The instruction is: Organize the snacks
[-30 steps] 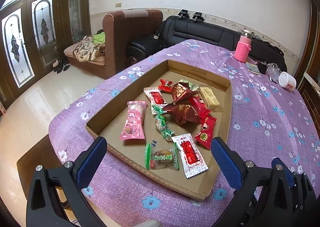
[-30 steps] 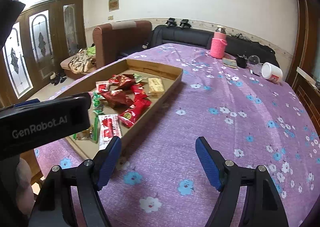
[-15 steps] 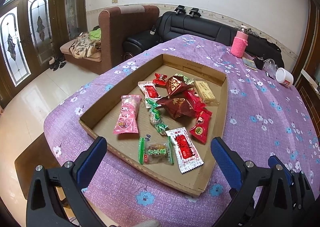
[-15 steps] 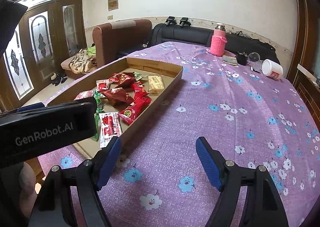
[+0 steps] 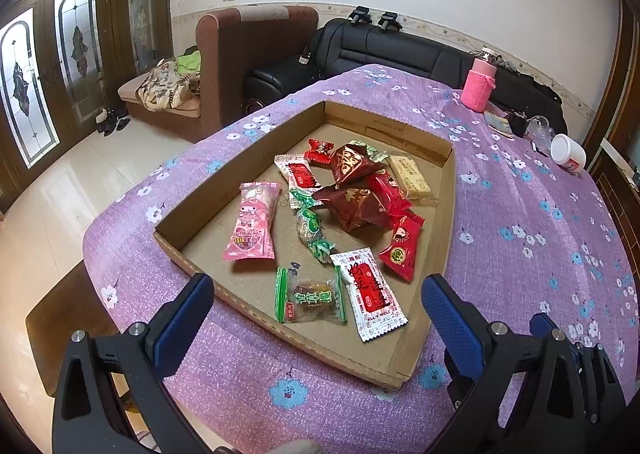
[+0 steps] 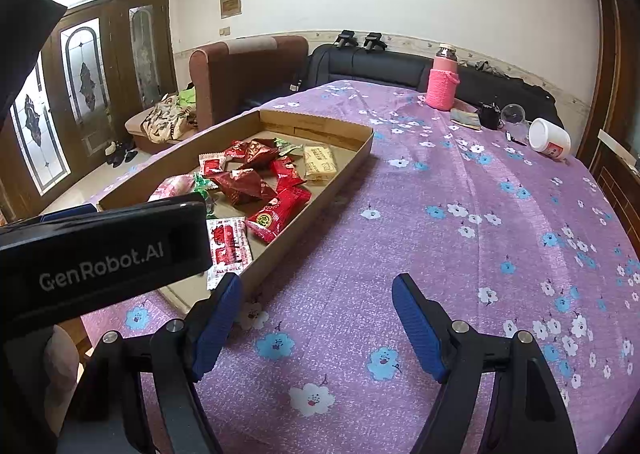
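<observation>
A shallow cardboard tray (image 5: 188,209) (image 6: 352,157) lies on the purple flowered tablecloth and holds several wrapped snacks. Among them are a pink packet (image 5: 253,228), a green-edged clear packet (image 5: 310,298), a white and red sachet (image 5: 370,290) (image 6: 228,244), dark red pouches (image 5: 354,205) (image 6: 240,183) and a yellow bar (image 5: 410,173) (image 6: 319,163). My left gripper (image 5: 316,318) hangs open just in front of the tray's near edge, nothing between its blue pads. My right gripper (image 6: 318,324) stands open over bare cloth to the right of the tray. The left gripper's black body (image 6: 100,254) hides the tray's near left part in the right wrist view.
A pink-sleeved bottle (image 5: 478,83) (image 6: 442,85), a tipped white cup (image 5: 568,153) (image 6: 550,139), a clear glass (image 6: 513,113) and small dark items stand at the table's far right. Sofas and glass doors lie beyond. The table edge drops off on the left.
The view from the left gripper has tilted slightly, so the tray sits a little lower and nearer in it. Neither gripper has opened or shut, and the snacks lie where they were.
</observation>
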Demonstrator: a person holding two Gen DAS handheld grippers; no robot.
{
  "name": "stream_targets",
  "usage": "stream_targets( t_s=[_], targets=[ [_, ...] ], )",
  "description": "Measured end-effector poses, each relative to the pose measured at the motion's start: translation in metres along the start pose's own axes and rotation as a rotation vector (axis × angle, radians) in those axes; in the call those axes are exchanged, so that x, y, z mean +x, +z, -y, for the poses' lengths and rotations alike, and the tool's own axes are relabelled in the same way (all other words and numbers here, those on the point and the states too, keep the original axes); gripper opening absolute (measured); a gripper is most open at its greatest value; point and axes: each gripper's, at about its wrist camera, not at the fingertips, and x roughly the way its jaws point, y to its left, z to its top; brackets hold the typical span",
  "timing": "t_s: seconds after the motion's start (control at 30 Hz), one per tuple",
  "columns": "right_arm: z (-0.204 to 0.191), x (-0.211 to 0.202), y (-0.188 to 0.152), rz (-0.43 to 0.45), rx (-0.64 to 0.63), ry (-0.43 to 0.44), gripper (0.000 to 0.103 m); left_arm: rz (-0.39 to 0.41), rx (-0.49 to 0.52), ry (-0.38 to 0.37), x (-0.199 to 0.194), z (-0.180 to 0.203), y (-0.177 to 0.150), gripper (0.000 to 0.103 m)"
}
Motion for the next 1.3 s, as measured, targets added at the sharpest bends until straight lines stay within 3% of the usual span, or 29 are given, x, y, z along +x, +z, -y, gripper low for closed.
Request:
stream_targets(
  t_s=[1.3],
  targets=[
    [-0.0079,0.0011,-0.0026,-0.005,-0.012,0.032,0.082,-0.01,-0.002,-0.003,0.0026,-0.0015,-0.0013,0.103]
  ],
)
